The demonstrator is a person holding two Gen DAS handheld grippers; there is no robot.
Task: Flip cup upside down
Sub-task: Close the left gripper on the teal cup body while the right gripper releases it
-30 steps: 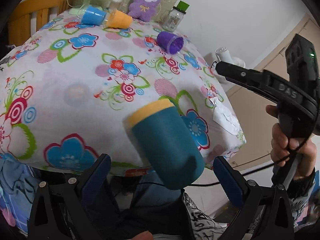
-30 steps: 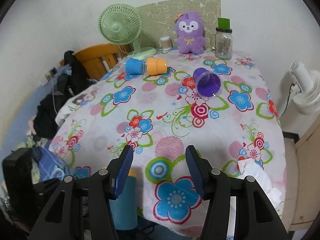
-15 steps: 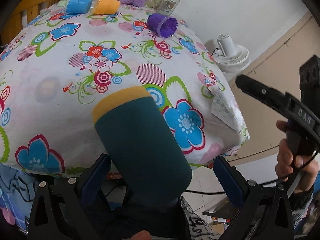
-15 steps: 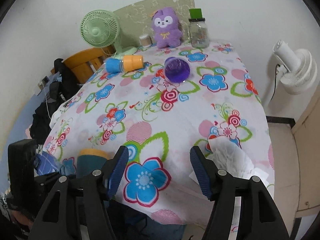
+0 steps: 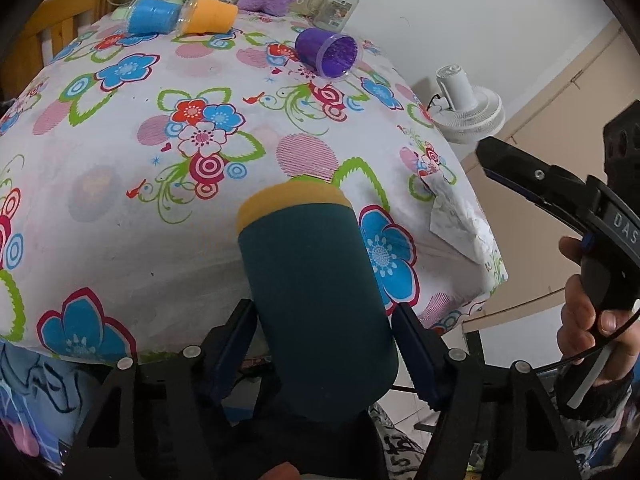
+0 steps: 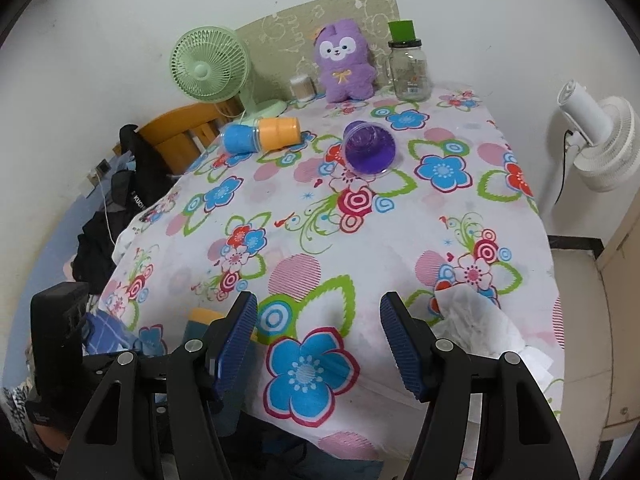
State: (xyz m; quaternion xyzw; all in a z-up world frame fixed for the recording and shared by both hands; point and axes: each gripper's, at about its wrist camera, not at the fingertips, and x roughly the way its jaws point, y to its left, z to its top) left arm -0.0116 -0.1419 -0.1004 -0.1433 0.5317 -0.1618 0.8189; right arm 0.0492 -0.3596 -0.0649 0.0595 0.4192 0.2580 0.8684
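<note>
My left gripper (image 5: 324,344) is shut on a dark teal cup with a yellow band (image 5: 316,300). The cup points away from me, tilted, yellow end toward the table, just off the table's near edge. A corner of it shows in the right wrist view (image 6: 202,318) behind my left finger. My right gripper (image 6: 318,340) is open and empty above the near edge of the flowered tablecloth (image 6: 360,240). It also shows from the side in the left wrist view (image 5: 532,176).
A purple cup (image 6: 370,150) lies on its side mid-table. A blue cup (image 6: 240,140) and an orange cup (image 6: 280,132) lie together at the back left. A green fan (image 6: 208,64), plush toy (image 6: 346,66) and glass jar (image 6: 410,68) stand at the back. A crumpled tissue (image 6: 476,312) lies near right.
My left gripper's jaws have closed onto the teal cup, which was loose between them before. The cup now stands more upright in view. The right gripper has shifted slightly.
</note>
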